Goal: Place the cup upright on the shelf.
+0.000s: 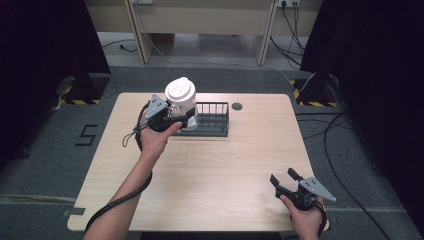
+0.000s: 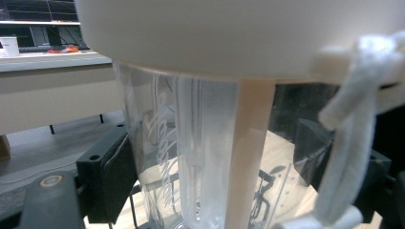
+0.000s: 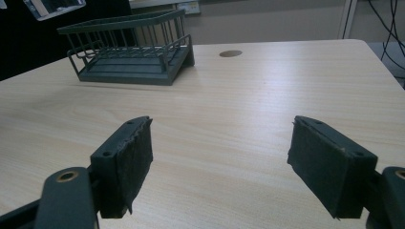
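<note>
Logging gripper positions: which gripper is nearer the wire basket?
Left. The left gripper holds a clear bottle at the wire basket's left end; the right gripper sits open near the table's near-right edge.

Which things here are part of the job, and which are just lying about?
In the job:
bottle, clamped in the left gripper
rack, right beside it

Just about:
right gripper, open, idle near the table edge
floor cables

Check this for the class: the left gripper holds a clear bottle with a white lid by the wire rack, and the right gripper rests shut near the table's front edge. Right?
One slip: the right gripper is open, not shut. The right gripper view shows its jaws wide apart over bare table. The left gripper does hold the clear bottle with the white lid by the wire rack.
</note>
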`<action>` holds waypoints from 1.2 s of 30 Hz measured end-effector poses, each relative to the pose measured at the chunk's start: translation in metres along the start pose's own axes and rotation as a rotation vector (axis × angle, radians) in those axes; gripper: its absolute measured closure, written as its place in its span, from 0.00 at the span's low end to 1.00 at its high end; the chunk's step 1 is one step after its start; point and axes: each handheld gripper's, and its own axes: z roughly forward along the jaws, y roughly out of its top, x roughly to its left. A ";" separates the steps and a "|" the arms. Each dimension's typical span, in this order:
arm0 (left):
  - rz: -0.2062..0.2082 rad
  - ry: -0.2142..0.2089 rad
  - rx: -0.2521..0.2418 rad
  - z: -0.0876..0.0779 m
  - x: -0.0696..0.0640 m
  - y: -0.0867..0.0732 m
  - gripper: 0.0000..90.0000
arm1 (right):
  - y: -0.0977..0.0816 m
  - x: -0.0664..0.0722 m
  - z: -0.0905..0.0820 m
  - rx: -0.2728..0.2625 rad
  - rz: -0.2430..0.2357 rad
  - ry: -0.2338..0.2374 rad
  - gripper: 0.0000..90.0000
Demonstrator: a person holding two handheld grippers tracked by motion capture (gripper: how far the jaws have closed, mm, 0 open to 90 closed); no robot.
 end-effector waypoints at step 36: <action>-0.007 0.038 0.021 0.041 0.010 0.011 0.19 | 0.000 -0.001 0.000 0.003 0.004 0.002 0.26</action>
